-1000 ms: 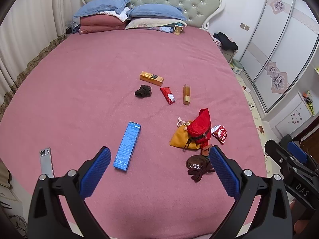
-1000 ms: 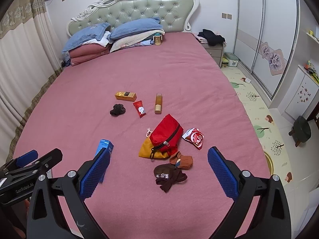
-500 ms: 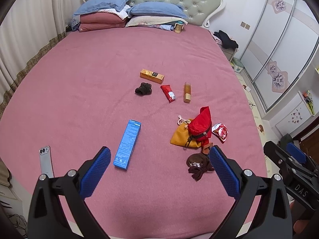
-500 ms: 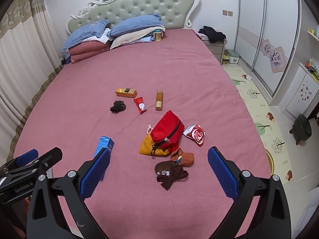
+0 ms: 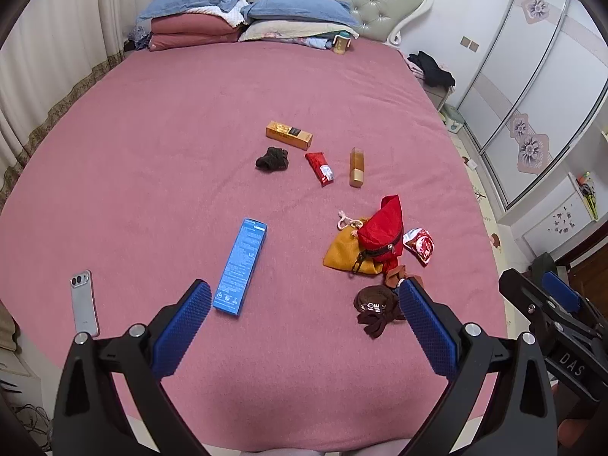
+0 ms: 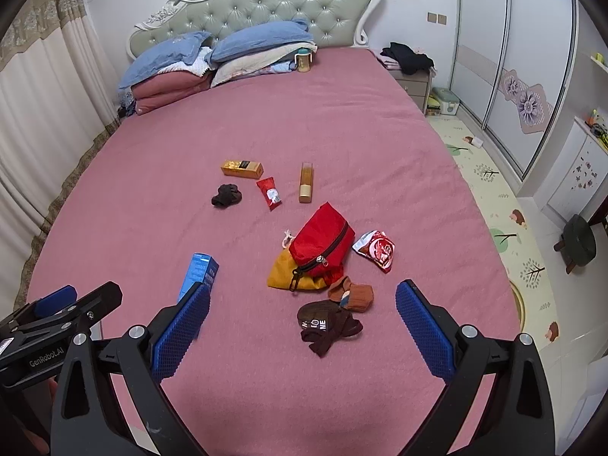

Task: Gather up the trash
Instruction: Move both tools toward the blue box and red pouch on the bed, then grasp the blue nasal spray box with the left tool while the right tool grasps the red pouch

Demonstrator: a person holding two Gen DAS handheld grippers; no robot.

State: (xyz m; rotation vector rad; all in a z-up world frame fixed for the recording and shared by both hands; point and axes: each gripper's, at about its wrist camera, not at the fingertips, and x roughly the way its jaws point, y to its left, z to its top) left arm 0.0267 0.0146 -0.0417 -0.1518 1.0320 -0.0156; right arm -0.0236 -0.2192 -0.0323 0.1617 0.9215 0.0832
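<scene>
Left wrist view: we see the left gripper [image 5: 304,300] hanging above the near edge of the pink bed [image 5: 171,152], fingers spread wide with nothing between them. The blue box [image 5: 240,266] lies just ahead of the left pad; a phone [image 5: 84,302] sits near the bed's left edge. A broad stretch of bare cover runs between the box and the pillows [image 5: 243,15]. The trash lies mid-bed: orange box [image 5: 288,135], red sachet [image 5: 320,168], gold bottle [image 5: 357,167], and a red-white wrapper [image 5: 419,246] beside the red pouch [image 5: 382,233]. The bed's right edge drops to the floor mat.

Right wrist view: we see the right gripper [image 6: 302,304] also spread and empty, poised over the near edge. A dark sock bundle [image 6: 328,325] and brown sock [image 6: 351,296] lie between its fingers' lines. The wrapper [image 6: 376,249] rests right of the pouch [image 6: 322,245], which overlaps a yellow bag [image 6: 288,275]. The left tool juts in at the lower left.
</scene>
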